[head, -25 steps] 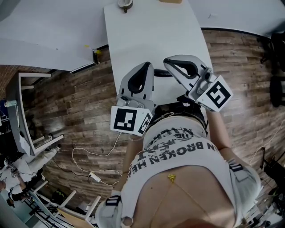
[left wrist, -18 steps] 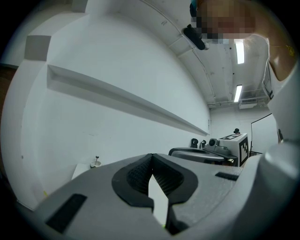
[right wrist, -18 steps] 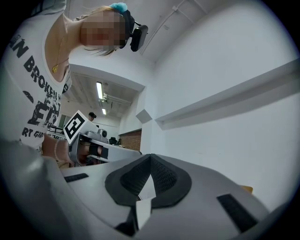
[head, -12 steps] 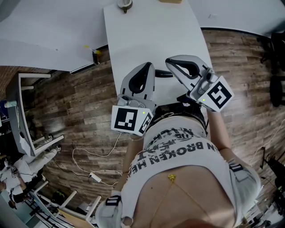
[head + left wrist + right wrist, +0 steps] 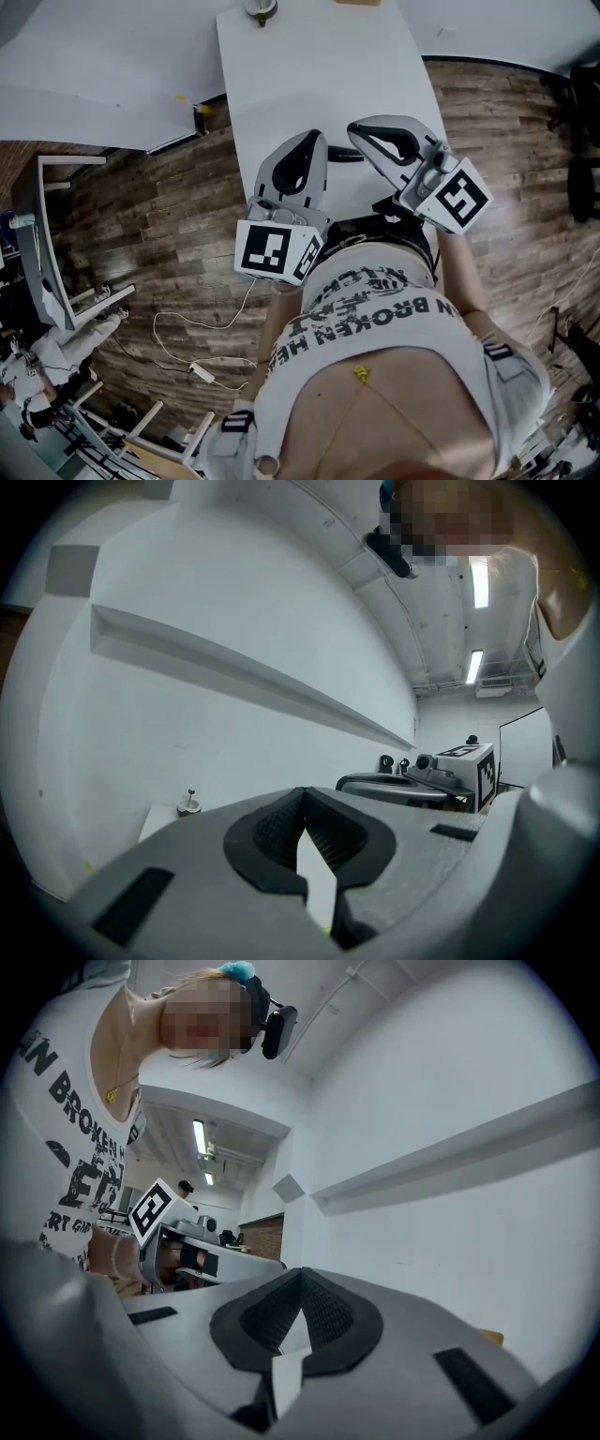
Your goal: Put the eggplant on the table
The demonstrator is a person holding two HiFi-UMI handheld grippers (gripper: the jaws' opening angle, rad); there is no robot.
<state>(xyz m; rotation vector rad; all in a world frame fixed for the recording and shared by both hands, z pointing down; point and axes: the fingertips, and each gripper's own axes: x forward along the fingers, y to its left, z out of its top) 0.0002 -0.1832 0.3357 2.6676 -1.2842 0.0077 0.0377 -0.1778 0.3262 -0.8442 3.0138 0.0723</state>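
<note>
Nothing has changed: the left tool and right tool remain level over the near end of the white worktop, jaws together and empty. The eggplant appears in no view. The task has probably not started.

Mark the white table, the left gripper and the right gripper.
White rectangular table (image 5: 319, 66): head view, bare top near its middle.
Grey left gripper (image 5: 314, 139): head view, its closed fingertips.
Grey right gripper (image 5: 356, 131): head view, its closed fingertips.
</note>
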